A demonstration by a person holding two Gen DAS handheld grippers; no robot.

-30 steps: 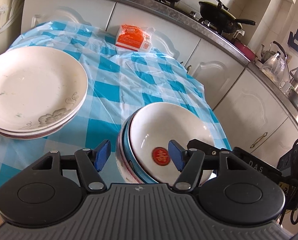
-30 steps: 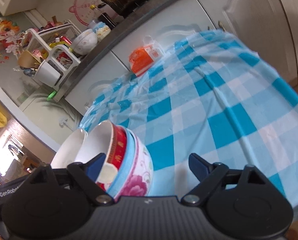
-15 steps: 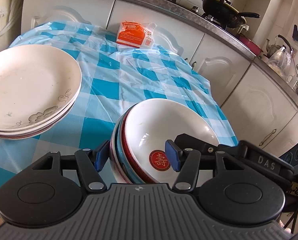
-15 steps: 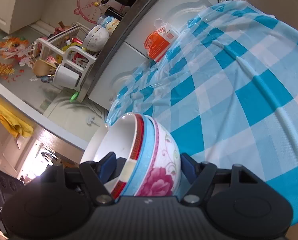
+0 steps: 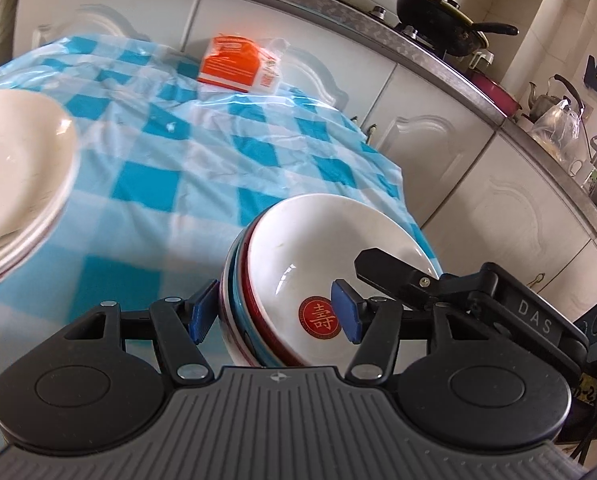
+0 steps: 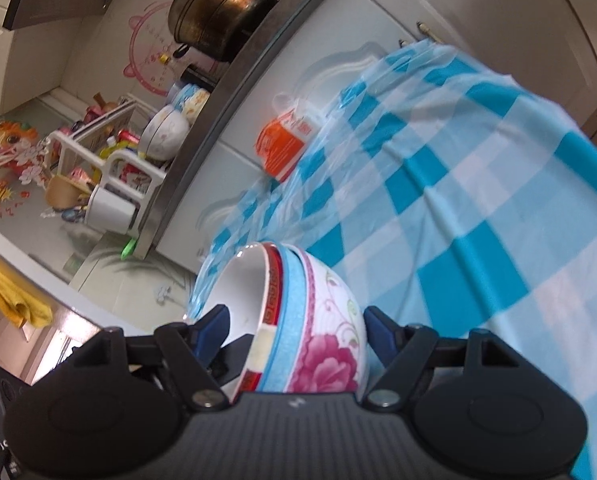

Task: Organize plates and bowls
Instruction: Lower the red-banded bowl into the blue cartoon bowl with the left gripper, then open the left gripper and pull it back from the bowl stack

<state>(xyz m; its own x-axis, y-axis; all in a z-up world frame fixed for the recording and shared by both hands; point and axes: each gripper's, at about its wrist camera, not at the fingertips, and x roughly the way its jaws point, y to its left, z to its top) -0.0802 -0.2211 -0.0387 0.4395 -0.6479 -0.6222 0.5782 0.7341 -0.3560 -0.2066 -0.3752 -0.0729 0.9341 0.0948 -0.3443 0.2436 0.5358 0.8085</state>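
straddled from both sides now: bowl stack (image 5: 330, 248), nested and tipped, near the right edge of the worktop (image 5: 146, 184), well apart from the plate stack (image 5: 14, 184) at the left edge; left hand-held gripper (image 5: 275, 314) brought closer than a second ago, mid-wide, one pad against the outer wall, the other inside the rim, real grip impossible to tell; right hand-held gripper (image 6: 294, 332) narrowed sharply from wide, now easing open a little, stack wall between the pads, inner pad seemingly clear of it; probably setting up a two-handed lift, not yet secure
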